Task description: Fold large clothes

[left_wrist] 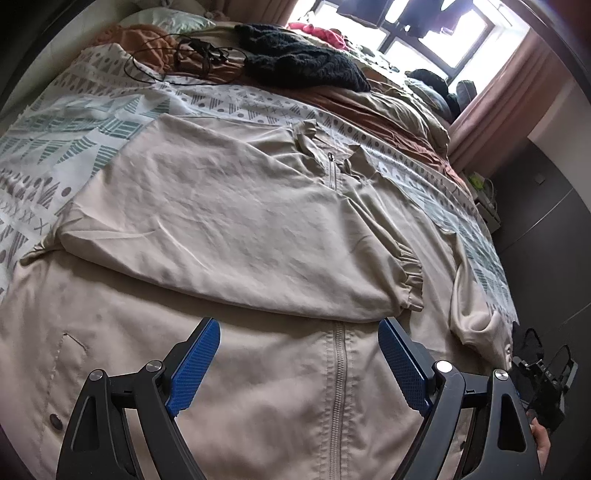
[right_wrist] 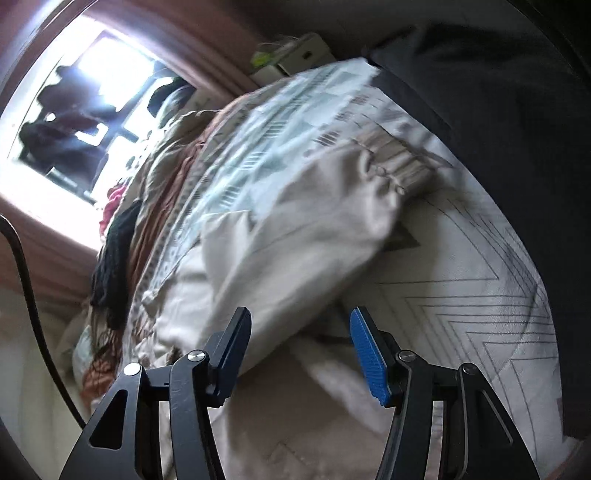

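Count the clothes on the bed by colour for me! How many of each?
Beige: 1, the zip-up jacket spread out in front.
Black: 1, the knitted garment further back.
Pink: 1, a crumpled piece of clothing near the window; too bunched up to say what it is.
Total: 3

A wide bed (left_wrist: 122, 122) with a white and teal patterned cover fills the room, with a rust-brown blanket (left_wrist: 369, 107) bunched along its far side. Beyond it, daylight pours through a window (left_wrist: 424, 40) framed by pink curtains (left_wrist: 498, 96); the floor (left_wrist: 546, 229) is dark grey.
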`<state>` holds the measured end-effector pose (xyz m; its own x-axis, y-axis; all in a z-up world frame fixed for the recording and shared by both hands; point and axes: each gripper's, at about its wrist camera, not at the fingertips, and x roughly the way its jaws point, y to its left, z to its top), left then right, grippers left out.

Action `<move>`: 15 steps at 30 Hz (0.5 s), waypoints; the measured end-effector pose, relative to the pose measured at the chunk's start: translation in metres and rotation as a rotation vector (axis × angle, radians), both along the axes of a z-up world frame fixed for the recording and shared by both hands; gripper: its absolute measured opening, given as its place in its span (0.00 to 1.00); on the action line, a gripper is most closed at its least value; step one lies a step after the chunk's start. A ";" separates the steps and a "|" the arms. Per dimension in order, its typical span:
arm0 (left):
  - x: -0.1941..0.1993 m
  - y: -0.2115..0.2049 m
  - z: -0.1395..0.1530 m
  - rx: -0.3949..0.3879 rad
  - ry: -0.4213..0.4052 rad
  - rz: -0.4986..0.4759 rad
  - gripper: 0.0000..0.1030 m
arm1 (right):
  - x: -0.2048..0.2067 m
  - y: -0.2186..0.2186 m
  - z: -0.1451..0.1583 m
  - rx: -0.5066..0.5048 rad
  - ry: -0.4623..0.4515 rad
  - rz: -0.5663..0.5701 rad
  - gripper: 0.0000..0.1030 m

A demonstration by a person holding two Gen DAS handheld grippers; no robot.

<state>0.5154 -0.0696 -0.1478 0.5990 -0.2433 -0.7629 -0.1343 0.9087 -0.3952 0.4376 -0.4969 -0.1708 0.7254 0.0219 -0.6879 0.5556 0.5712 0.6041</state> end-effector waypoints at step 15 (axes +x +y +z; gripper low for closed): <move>0.026 0.009 -0.039 0.001 0.042 0.028 0.86 | 0.038 -0.045 -0.041 0.010 -0.002 -0.114 0.26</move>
